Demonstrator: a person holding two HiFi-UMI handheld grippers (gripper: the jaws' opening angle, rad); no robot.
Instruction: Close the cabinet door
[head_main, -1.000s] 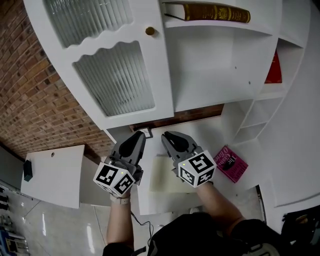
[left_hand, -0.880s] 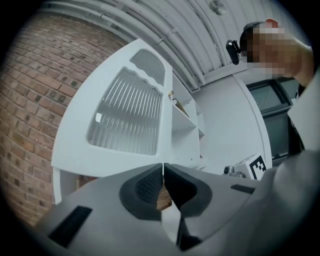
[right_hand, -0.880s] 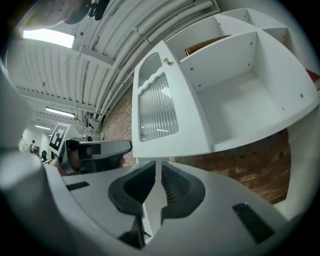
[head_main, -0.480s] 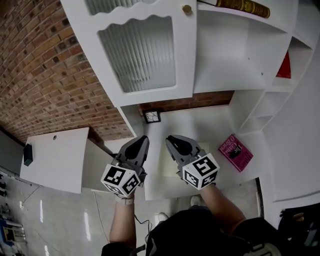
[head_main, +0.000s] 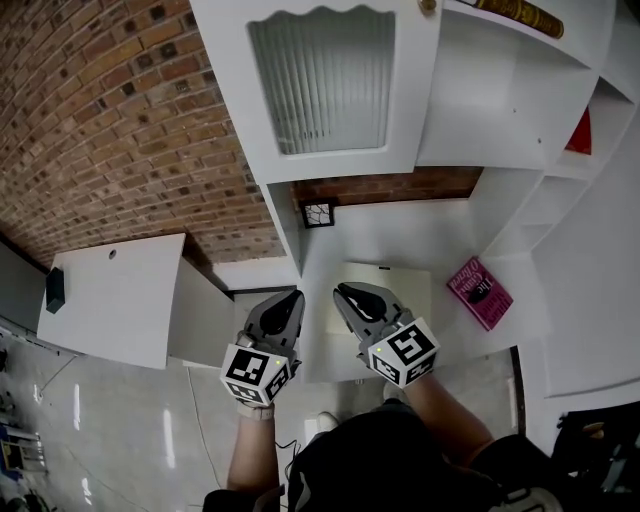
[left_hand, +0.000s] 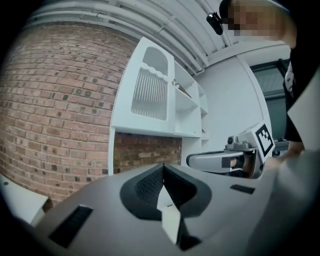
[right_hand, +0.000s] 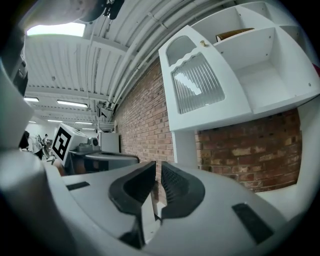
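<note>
Hanging cab. door (head_main: 330, 90); L hand-held gripper (head_main: 290, 298) below

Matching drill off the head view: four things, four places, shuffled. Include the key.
1 cabinet door
2 pink book
3 brown book
4 red book

A lying above the open compartment
B flat on the white desk
C left of the open compartment
D in the side shelves at right

Pairs: 1-C, 2-B, 3-A, 4-D
</note>
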